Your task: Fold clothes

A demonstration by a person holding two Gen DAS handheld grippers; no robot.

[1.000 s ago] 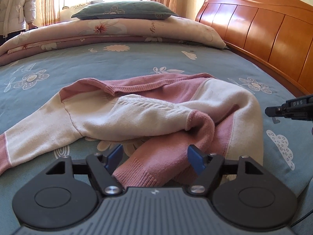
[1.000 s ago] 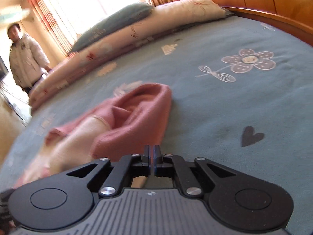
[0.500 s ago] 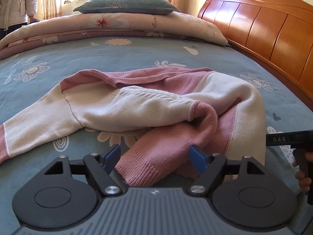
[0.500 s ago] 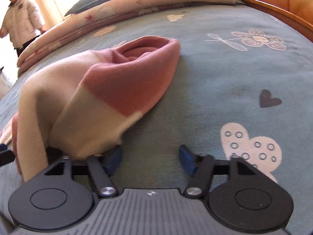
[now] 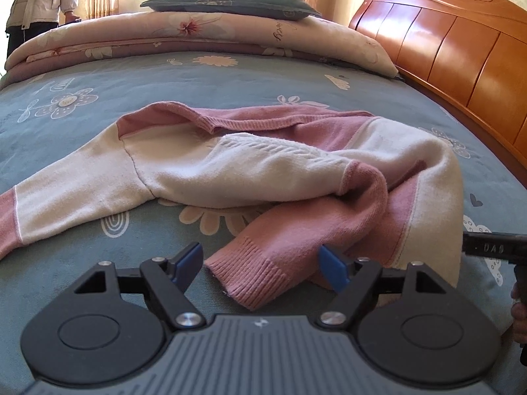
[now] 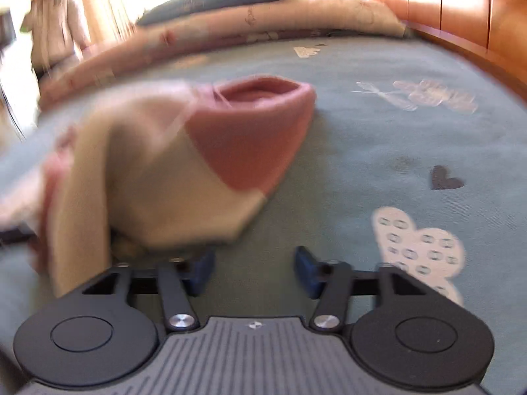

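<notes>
You can read only a little here. In your left wrist view, the black bar of the right tool (image 5: 494, 247) at the right edge carries pale letters that look like "DAS". On the folded quilt (image 5: 204, 33) at the far end of the bed, a line of dark cursive script runs down the fabric, but it is too small to make out. Your right wrist view is blurred and shows no legible writing.

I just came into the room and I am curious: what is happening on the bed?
A person with a two-finger gripper in each hand is folding a pink and cream knitted sweater, which lies crumpled on the blue flowered bedsheet. The left gripper is open at the ribbed pink cuff. The right gripper is open too, holding nothing.
</notes>
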